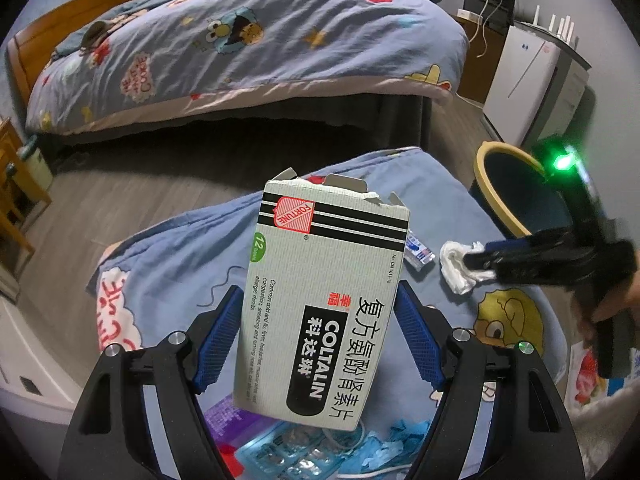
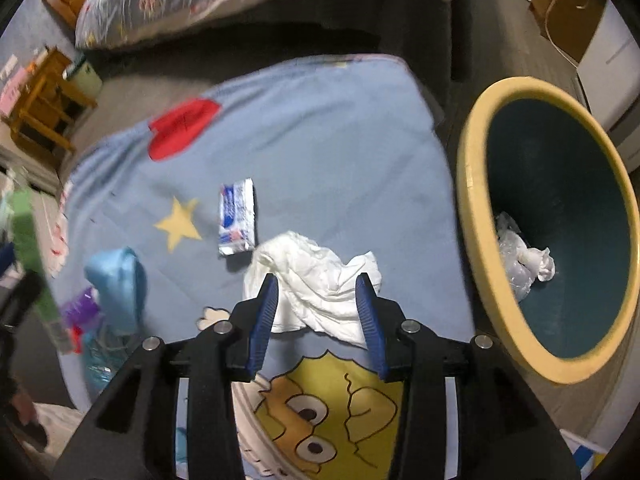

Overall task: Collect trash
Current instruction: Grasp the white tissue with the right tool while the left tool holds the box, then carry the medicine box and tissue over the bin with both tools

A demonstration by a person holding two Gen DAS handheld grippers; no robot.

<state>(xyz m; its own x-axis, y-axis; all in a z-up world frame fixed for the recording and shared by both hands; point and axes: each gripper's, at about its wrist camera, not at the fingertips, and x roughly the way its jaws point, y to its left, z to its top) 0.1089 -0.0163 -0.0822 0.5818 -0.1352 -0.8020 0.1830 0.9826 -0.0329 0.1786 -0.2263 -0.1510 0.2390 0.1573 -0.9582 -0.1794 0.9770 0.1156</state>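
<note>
My left gripper point(image 1: 320, 290) is shut on a grey-green medicine box point(image 1: 320, 264) with a torn-open top, held upright above the blue cartoon blanket point(image 1: 180, 264). My right gripper point(image 2: 317, 280) points down at a crumpled white tissue point(image 2: 320, 276) lying on the blanket. It is open, with a blue pad on either side of the tissue. In the left wrist view the right gripper point(image 1: 474, 260) touches that tissue point(image 1: 456, 268). A yellow-rimmed bin point(image 2: 472, 184) stands on the floor just right of the bed, with crumpled tissue and plastic point(image 2: 524, 260) at its bottom.
A small white-and-blue sachet point(image 2: 236, 216) lies left of the tissue. Blue paper scraps point(image 1: 384, 448), a blister pack point(image 1: 288, 452) and a purple wrapper point(image 1: 228, 416) lie under the box. A second bed point(image 1: 248, 48) is behind, wooden furniture point(image 2: 44, 96) at left, a white cabinet point(image 1: 520, 80) at right.
</note>
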